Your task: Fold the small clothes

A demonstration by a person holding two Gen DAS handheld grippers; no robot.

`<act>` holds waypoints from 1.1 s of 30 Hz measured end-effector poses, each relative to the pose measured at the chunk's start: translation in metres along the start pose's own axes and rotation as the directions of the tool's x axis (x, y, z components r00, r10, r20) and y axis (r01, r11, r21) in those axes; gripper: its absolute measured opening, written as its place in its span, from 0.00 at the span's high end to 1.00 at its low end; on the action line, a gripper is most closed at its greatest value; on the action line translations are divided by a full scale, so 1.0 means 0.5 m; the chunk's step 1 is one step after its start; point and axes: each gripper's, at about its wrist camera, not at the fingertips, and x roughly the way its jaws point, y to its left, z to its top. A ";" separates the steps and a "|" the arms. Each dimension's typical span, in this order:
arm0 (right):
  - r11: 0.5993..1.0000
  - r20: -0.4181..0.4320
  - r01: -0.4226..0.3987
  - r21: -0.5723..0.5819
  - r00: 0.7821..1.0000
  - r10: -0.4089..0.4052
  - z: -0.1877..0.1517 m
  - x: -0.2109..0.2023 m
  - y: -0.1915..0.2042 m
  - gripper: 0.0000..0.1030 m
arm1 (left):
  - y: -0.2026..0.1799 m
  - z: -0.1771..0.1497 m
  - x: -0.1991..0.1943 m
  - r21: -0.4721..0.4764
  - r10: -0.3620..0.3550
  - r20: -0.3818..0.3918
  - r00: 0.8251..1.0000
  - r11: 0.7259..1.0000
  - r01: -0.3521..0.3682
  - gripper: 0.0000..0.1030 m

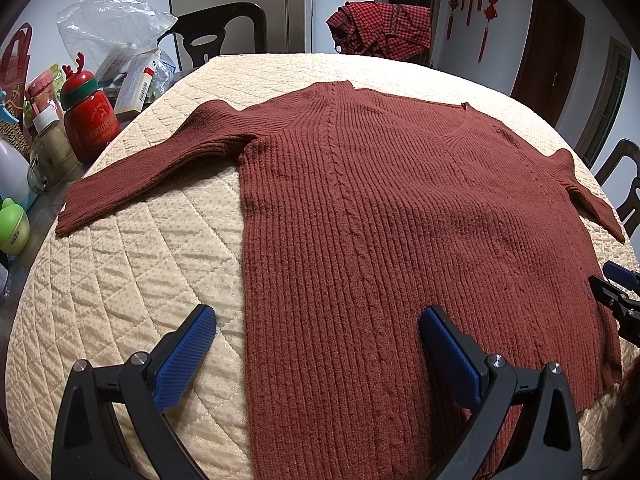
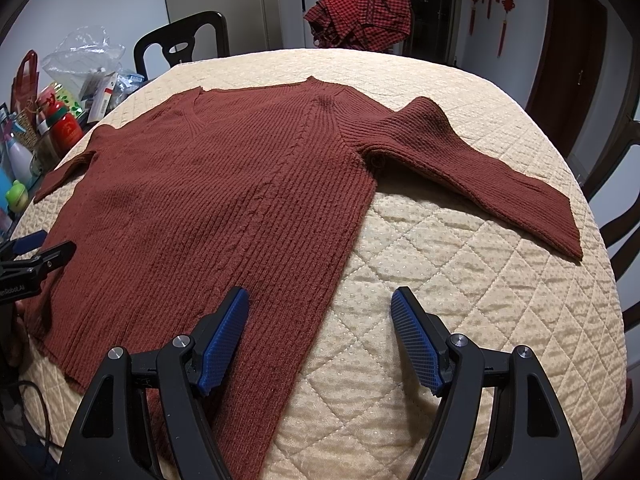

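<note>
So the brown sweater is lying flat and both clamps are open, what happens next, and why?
Probably the left gripper lowers and closes on the near left edge of the rust-brown ribbed knit sweater. That edge lies between its open blue fingers, the sweater is spread flat on the cream quilted cloth, and nothing is folded yet.

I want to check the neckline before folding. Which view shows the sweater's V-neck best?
The right wrist view: the V-neck lies nearer the picture's middle, its ribbed band clear. The left wrist view shows the same V-neck farther right and more squeezed by the lens.
</note>
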 end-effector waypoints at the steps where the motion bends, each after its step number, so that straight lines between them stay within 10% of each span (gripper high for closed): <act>1: 1.000 0.000 -0.001 0.001 1.000 0.001 0.000 0.000 -0.001 0.28 | 0.001 0.000 0.000 -0.001 -0.001 0.000 1.000 1.000 0.001 0.00; 33: 0.991 0.052 -0.124 -0.055 0.991 0.126 0.051 -0.042 0.054 0.28 | 0.023 0.051 -0.022 -0.014 0.024 0.061 0.998 1.000 -0.023 0.00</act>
